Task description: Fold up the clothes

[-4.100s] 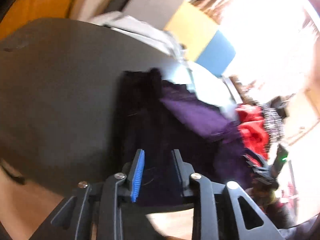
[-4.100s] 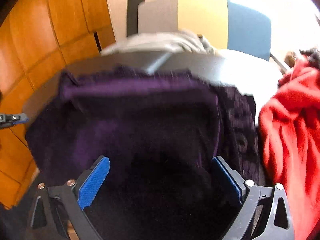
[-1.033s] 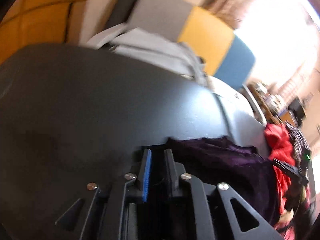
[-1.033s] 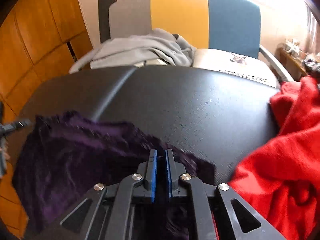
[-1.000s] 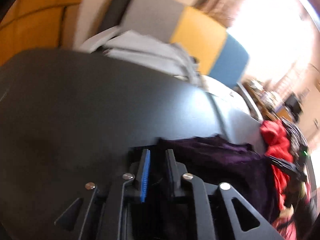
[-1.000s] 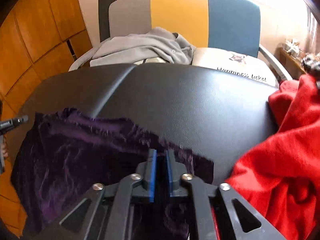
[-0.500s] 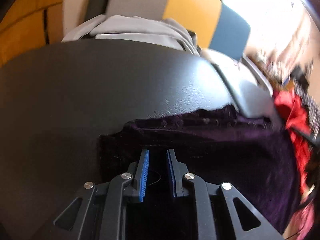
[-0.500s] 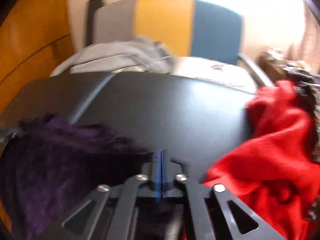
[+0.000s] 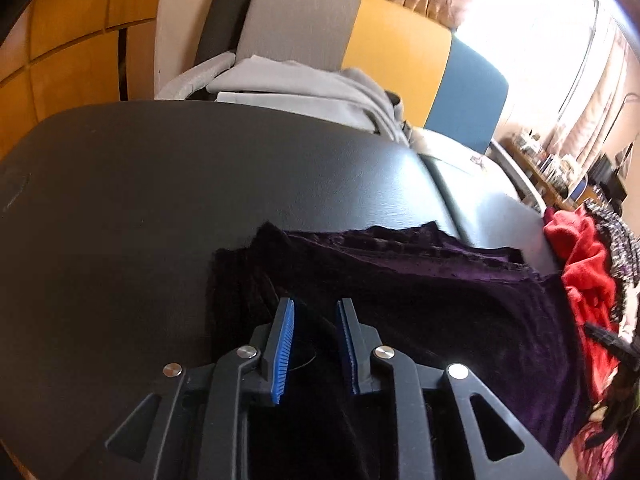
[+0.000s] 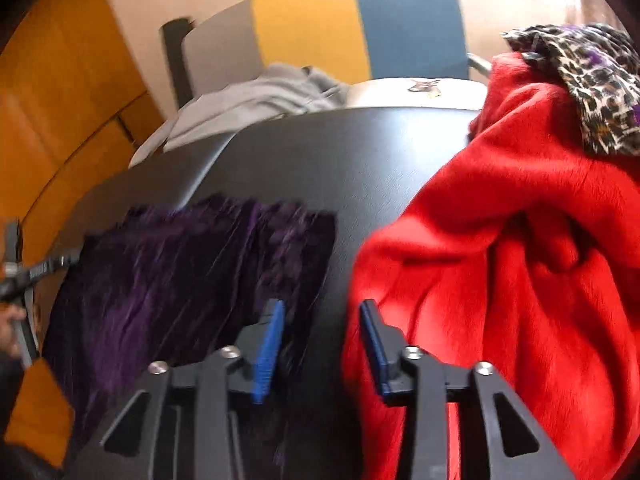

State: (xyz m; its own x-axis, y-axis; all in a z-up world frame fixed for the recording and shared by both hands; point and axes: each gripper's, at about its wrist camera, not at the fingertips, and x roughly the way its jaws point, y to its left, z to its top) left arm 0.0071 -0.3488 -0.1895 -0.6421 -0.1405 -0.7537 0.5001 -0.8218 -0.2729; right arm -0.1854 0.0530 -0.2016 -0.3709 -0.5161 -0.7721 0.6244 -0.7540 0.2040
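Left gripper w/ fingers narrowly parted over the purple velvet garment, gripping nothing; right gripper spread wide, empty, at its right edge. Garment lies layered on the black padded table. Judged best: square edges, press flat; the plush pile slips. Beside: fuzzy red sweater; beyond, grey hoodie on tricolour chair.

Black linkage fingers, ribbed blue pads, silver screws.
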